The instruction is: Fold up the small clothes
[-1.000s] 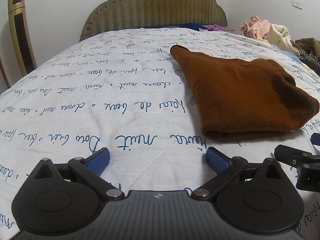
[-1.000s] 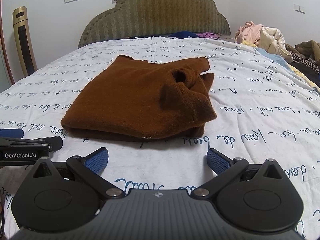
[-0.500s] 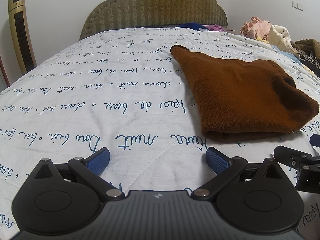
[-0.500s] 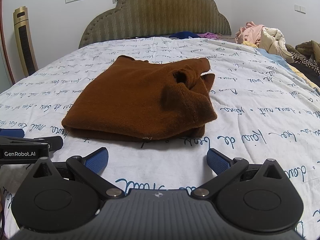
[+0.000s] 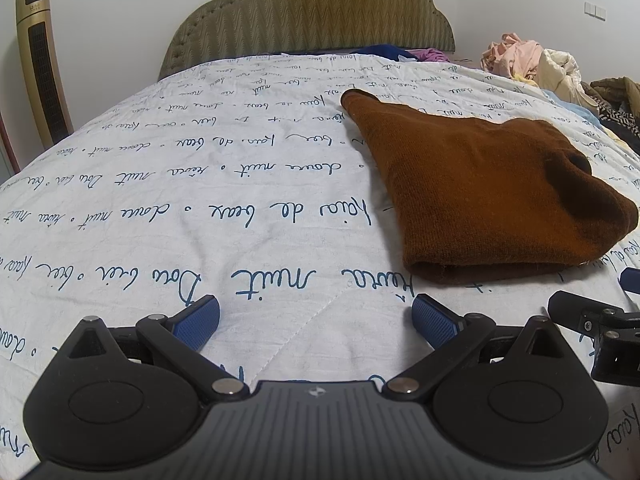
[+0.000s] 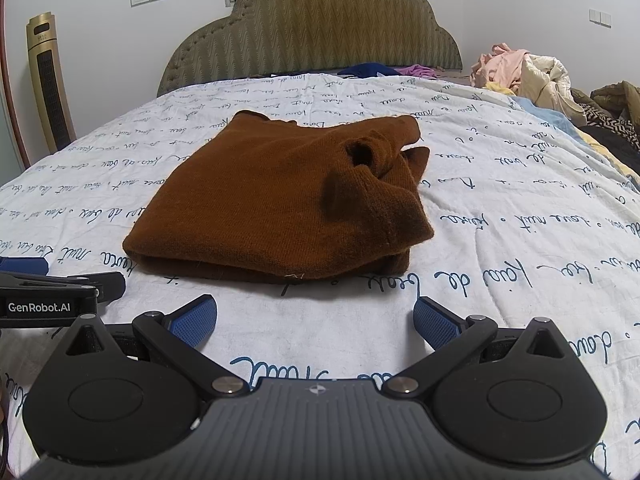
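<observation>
A brown knitted garment (image 5: 472, 192) (image 6: 276, 204) lies folded into a compact bundle on the white bed cover (image 5: 180, 184) with blue script. In the left wrist view it sits ahead and to the right. My left gripper (image 5: 316, 320) is open over bare cover, short of the bundle's near left corner, with nothing between its blue pads (image 5: 200, 320). My right gripper (image 6: 316, 320) is also open and empty, just in front of the bundle's near folded edge. Each gripper shows at the edge of the other's view, the right one (image 5: 592, 320) and the left one (image 6: 60, 284).
A padded olive headboard (image 6: 316, 32) stands at the far end of the bed. A heap of loose clothes (image 6: 528, 76) lies at the far right, with dark garments (image 6: 612, 120) nearer. A gold tower fan (image 6: 50, 80) stands by the left wall.
Almost nothing has moved. Both grippers stay open and hold their places before the folded bundle, with only a slight camera drift.
</observation>
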`<state>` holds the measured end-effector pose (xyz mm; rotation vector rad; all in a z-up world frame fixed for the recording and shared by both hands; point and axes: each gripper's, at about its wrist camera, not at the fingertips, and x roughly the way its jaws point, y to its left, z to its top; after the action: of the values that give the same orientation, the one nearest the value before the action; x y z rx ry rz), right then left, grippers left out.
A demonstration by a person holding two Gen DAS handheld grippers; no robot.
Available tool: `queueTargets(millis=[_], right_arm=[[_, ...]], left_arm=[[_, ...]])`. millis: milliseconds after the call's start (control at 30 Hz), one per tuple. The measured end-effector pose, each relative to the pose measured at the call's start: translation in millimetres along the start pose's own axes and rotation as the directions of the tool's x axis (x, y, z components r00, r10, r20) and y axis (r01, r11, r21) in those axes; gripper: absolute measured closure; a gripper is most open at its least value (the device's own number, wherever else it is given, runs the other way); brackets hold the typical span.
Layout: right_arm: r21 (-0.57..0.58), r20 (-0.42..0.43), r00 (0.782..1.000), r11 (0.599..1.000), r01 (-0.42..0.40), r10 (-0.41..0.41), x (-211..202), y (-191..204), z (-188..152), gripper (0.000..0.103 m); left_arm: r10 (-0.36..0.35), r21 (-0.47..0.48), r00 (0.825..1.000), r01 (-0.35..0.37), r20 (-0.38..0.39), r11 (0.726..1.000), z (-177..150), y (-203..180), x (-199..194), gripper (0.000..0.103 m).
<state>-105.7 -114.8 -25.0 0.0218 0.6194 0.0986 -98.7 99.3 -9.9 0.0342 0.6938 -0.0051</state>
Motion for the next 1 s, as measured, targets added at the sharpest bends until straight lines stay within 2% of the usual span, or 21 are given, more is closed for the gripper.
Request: queueTargets(millis=[1000], right_arm=[[-0.003,0.002,1.000,1.000,-0.003,0.003,-0.9,2.1,1.5,0.000]], left_arm=[[0.000,0.000,1.000,0.000,0.000,1.000,0.1,0.3,-0.1,0.000]])
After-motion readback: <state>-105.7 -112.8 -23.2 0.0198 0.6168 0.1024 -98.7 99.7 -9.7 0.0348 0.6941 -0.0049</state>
